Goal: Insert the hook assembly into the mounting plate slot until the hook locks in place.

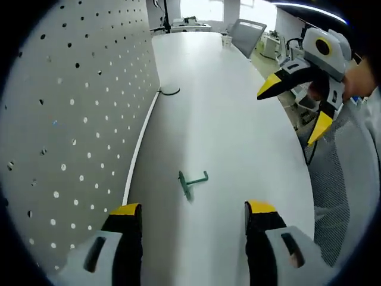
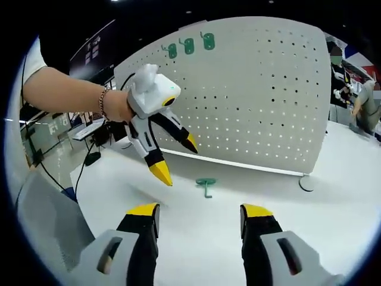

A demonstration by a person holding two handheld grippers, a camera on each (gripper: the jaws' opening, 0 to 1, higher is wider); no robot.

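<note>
A long white table (image 1: pixel 226 107) carries a green hook (image 1: pixel 191 182) lying flat near its middle. A white pegboard panel (image 2: pixel 250 95) stands upright along one long edge.

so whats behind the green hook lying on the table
Behind the green hook stands the white pegboard, upright on the table, with three more green hooks near its top edge. What lies behind the board is hidden.
</note>
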